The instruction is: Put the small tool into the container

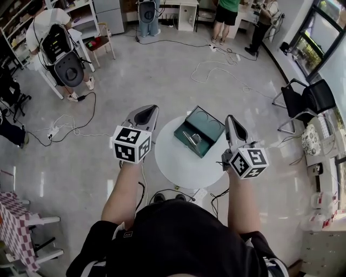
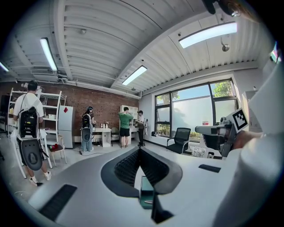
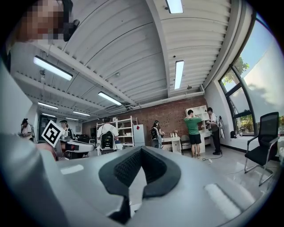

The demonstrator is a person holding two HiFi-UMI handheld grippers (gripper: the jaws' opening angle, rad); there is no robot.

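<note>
A green container lies open on the round white table. A small silvery tool rests inside its nearer half. My left gripper is held up to the left of the table, jaws shut and empty. To the right of the container my right gripper is also raised and shut, holding nothing. In the left gripper view the closed fingertips meet, and a strip of the green container shows below them. The right gripper view shows its fingertips pressed together, facing the room.
Cables trail over the floor beyond the table. A black chair stands at the right and a checkered table at the lower left. Several people stand at desks at the far wall, and one with a backpack at shelves.
</note>
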